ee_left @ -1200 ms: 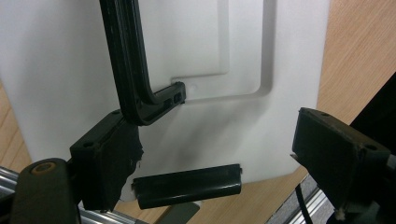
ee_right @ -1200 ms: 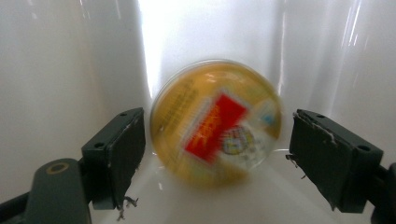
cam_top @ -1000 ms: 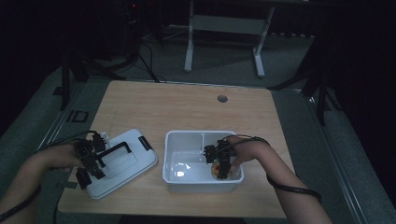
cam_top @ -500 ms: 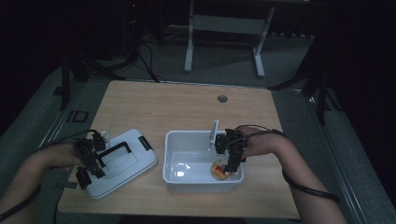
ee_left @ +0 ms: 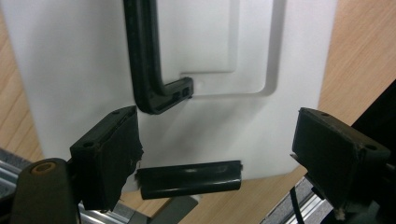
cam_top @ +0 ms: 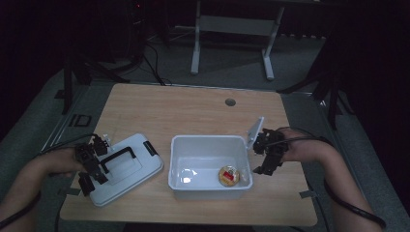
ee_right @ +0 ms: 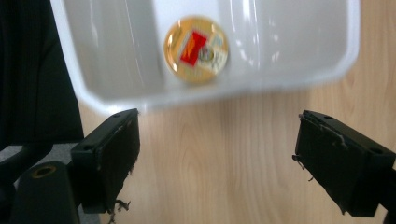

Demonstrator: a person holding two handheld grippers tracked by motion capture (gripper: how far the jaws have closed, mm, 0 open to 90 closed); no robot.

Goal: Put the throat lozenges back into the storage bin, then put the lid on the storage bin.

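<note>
Whereas a second ago the right gripper (cam_top: 269, 157) was reaching down inside the white bin (cam_top: 209, 145), over the round gold tin with the red label (cam_top: 228, 175), it has since been lifted out and drawn back past the bin's right wall, and it is now held above the surface (cam_top: 193, 108) just beside that wall. The tin has been left lying flat on the bin floor, near the front right corner. From this it is judged that the placing step is done and that the bin is ready to be closed.

In the right gripper view its fingers (ee_right: 109, 154) are seen spread wide, with nothing between them and only bare wood beneath; the bin rim and the tin (ee_right: 196, 49) lie ahead of them.

The white lid (cam_top: 123, 166) is seen flat on the surface, to the left of the bin and apart from it. The left gripper (cam_top: 89, 162) has been kept in place at the lid's near left edge. Its fingers (ee_left: 112, 154) are spread wide over that edge, with a black clasp (ee_left: 189, 179) lying between them; whether the pads touch the lid cannot be told, and no pinch is seen.
</note>
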